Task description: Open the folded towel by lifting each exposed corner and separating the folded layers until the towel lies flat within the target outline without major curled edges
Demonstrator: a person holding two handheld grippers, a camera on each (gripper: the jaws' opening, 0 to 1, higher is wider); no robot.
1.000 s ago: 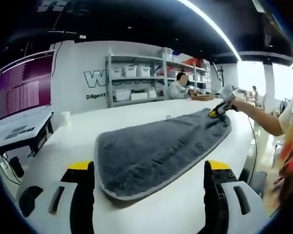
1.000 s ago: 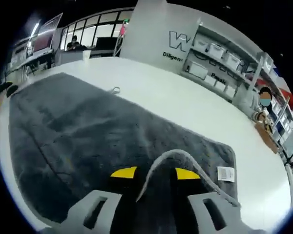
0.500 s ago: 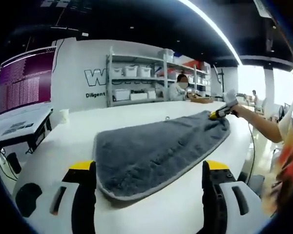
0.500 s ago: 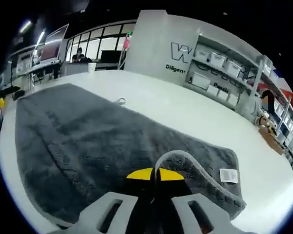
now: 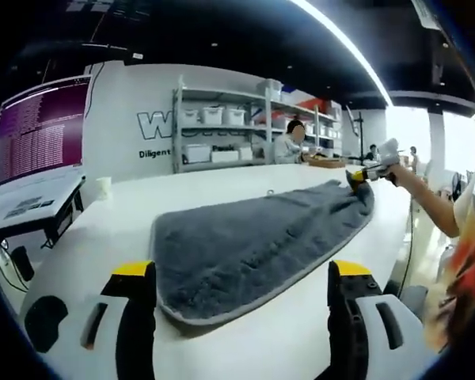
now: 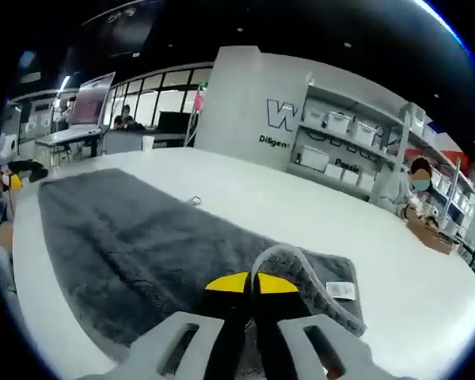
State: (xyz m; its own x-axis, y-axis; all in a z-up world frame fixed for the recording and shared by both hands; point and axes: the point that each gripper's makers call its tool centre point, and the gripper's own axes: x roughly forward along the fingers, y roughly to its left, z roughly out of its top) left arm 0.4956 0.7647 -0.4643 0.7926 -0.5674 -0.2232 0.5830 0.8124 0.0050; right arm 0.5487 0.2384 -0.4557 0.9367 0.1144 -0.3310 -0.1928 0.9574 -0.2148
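So the left gripper (image 5: 241, 277) is hanging low over the white table (image 5: 95, 229) with its yellow-tipped jaws spread wide, nothing between them, and the near rounded end of the grey towel (image 5: 245, 245) is lying flat just ahead of the gap. The towel is fluffy dark grey with a lighter stitched border, stretching away lengthwise across the tabletop. Over at the far end, the right gripper (image 5: 356, 177) is pinching a corner and holding it up off the table.

From the right gripper view, the right gripper's jaws are squeezed together on the towel's edge, and the border is curling up into a little loop (image 6: 289, 261) right above the yellow tips. A white care label (image 6: 340, 290) is showing just beside that. Further back, shelving with white bins (image 6: 340, 146) is lining the wall.
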